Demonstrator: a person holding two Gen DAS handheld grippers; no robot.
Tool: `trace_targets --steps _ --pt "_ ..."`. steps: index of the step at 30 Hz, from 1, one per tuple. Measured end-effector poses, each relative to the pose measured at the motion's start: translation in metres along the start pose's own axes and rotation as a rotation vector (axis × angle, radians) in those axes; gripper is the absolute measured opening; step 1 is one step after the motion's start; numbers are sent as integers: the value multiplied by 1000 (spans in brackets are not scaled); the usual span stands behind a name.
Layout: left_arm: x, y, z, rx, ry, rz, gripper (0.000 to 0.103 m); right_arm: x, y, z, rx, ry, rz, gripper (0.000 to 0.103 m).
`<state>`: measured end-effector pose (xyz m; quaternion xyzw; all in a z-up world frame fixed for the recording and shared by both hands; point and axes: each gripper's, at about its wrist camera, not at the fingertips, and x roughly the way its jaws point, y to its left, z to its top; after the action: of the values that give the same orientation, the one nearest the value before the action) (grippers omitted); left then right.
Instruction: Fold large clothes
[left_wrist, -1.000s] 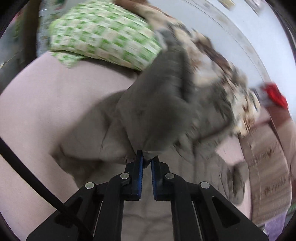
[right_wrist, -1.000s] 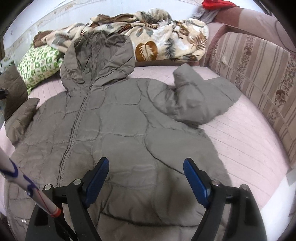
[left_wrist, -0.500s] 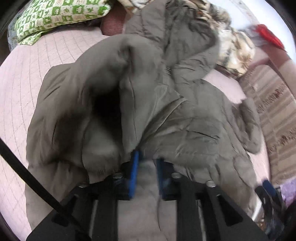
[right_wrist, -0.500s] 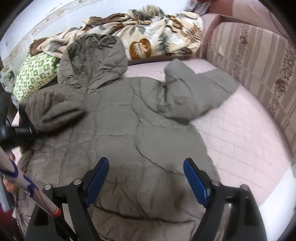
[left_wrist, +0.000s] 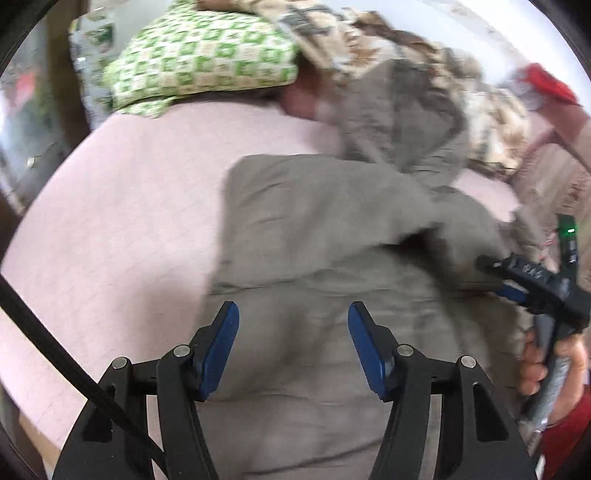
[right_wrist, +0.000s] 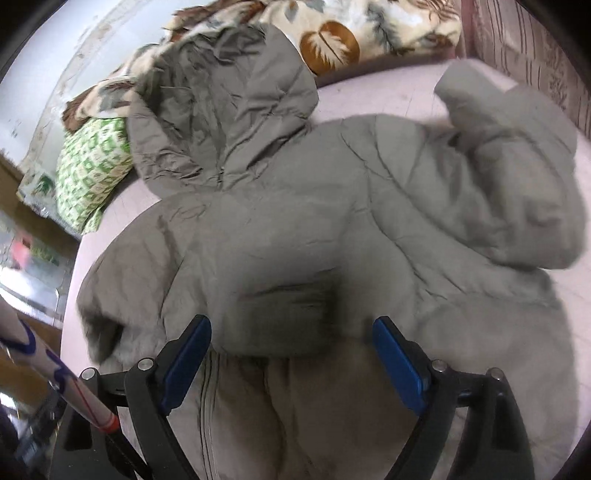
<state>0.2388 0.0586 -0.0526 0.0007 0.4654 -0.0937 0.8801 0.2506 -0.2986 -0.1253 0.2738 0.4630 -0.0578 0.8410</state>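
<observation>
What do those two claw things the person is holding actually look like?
Each gripper, left and right, is a black angular frame with silver pivot bolts and two blue fingertip pads. A black cable trails beside the left one.

One grey jacket (right_wrist: 295, 229), one green checked pillow (right_wrist: 92, 166), one leaf-print blanket (right_wrist: 332, 33), two grippers

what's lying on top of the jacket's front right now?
One sleeve is folded across the chest of the grey jacket, hiding most of the zipper. The other sleeve lies bunched at the far side. Whatever lies under the folded sleeve is covered.
</observation>
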Motion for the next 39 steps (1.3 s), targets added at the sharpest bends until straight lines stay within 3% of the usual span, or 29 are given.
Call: trace_targets --steps 1,5,7,10,14,19,22,25,28,31,33,36,39 --pt "4 2 2 -7 -3 19 60 6 1 3 12 4 -15 92" --pt "19 19 1 -49 0 81 60 23 -4 20 26 46 -57 36" --pt "31 25 0 -74 18 98 60 16 -15 31 47 24 -60 27" --pt "49 32 -3 -106 54 116 61 8 -35 41 85 -2 -136 23" --pt "55 28 -6 -113 64 134 61 16 -59 42 111 16 -164 23" --pt "33 16 -6 -75 43 176 61 24 -54 40 63 7 -205 27" --pt "-2 9 -2 -40 -14 199 61 23 -53 40 47 -3 -203 33" --pt "-44 15 1 -38 -96 242 61 0 -48 36 16 -34 -168 46" --pt "-91 40 5 -65 -163 346 61 -38 -56 25 16 -81 -99 53" --pt "-146 80 5 -110 -221 492 61 -75 -78 19 16 -118 -99 56" --pt "-179 104 3 -137 -253 597 61 -102 -106 18 29 -150 -123 60" --pt "-236 151 -2 -188 -293 825 61 -130 -150 18 66 -190 -184 64" --pt "-274 189 -9 -270 -292 958 61 -144 -199 22 153 -201 -230 64"
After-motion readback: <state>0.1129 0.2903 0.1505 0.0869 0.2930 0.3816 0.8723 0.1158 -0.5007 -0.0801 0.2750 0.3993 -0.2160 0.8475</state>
